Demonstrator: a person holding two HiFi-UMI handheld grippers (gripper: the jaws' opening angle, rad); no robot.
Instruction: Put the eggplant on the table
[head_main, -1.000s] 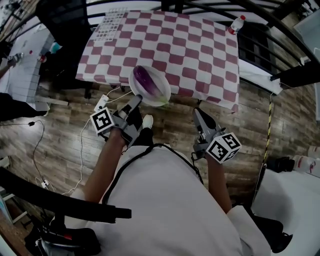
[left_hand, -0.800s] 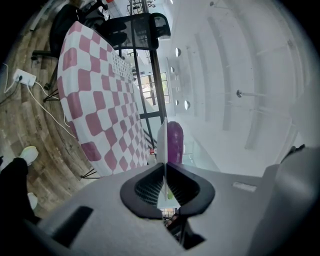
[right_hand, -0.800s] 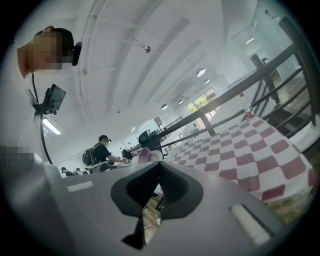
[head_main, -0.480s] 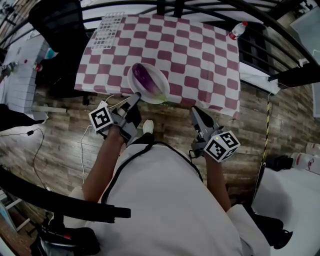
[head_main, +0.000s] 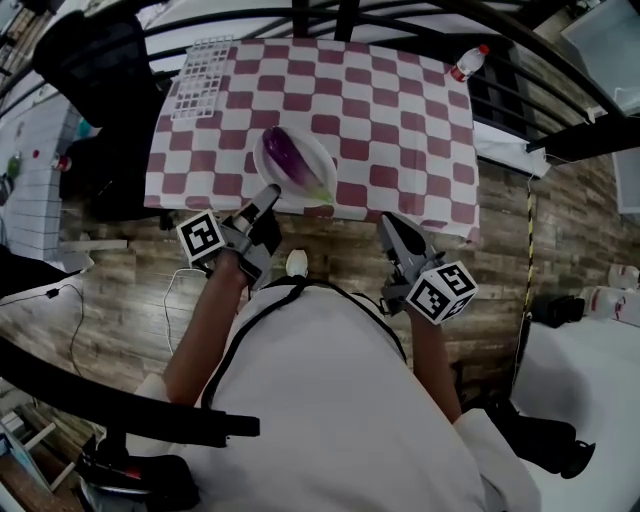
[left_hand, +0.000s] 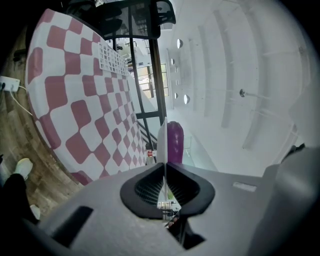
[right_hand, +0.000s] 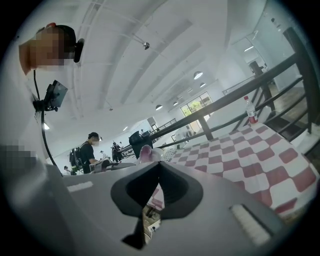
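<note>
A purple eggplant (head_main: 284, 151) lies on a white plate (head_main: 305, 183), which hangs over the near part of the table (head_main: 400, 120) with its red-and-white checked cloth. My left gripper (head_main: 268, 195) is shut on the plate's near rim. In the left gripper view the plate (left_hand: 162, 142) stands edge-on between the jaws, with the eggplant (left_hand: 174, 142) just beyond. I cannot tell whether the plate touches the cloth. My right gripper (head_main: 390, 222) is shut with nothing in it, just short of the table's front edge; in its own view the jaws (right_hand: 159, 166) meet at the tips.
A white wire rack (head_main: 200, 65) lies at the table's far left corner, and a plastic bottle (head_main: 468, 62) stands at the far right one. A black chair (head_main: 95, 60) is left of the table. Dark railings run behind it. Cables (head_main: 180, 285) trail over the wooden floor.
Both grippers have moved forward toward the table. The plate with the eggplant, earlier at the table's front edge, now hangs further in over the cloth.
</note>
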